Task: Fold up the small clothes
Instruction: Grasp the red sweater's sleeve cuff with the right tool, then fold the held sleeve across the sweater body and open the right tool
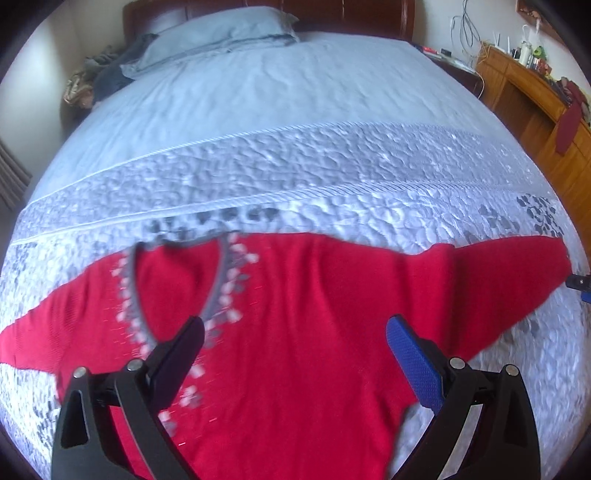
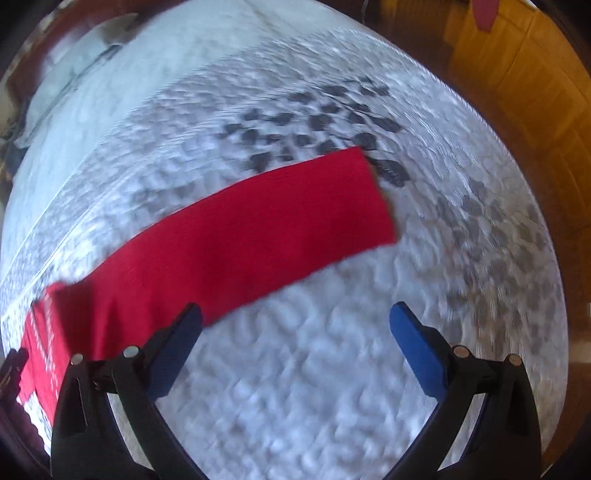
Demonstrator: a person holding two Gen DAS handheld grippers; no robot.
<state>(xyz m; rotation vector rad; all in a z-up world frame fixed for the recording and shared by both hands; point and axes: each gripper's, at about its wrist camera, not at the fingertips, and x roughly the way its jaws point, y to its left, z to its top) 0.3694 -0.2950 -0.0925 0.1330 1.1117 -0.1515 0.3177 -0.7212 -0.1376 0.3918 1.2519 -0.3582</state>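
Hovering: left gripper (image 1: 295, 332) and right gripper (image 2: 295, 321), jaws spread wide, empty.
Sweater: red sweater (image 1: 303, 302) lay flat on quilt (image 1: 295, 166).
Risk: knit looked soft; a shallow pinch would likely bunch the sleeve (image 2: 258, 214).

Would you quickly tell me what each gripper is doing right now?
Left gripper: open, holding nothing, over the red sweater.
Right gripper: open, holding nothing, near the sleeve.

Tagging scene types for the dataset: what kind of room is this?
A bedroom, most likely. A made bed with a pillow against a dark wooden headboard, and a cluttered wooden dresser beside it. A red sweater lies spread on the quilted bedspread.
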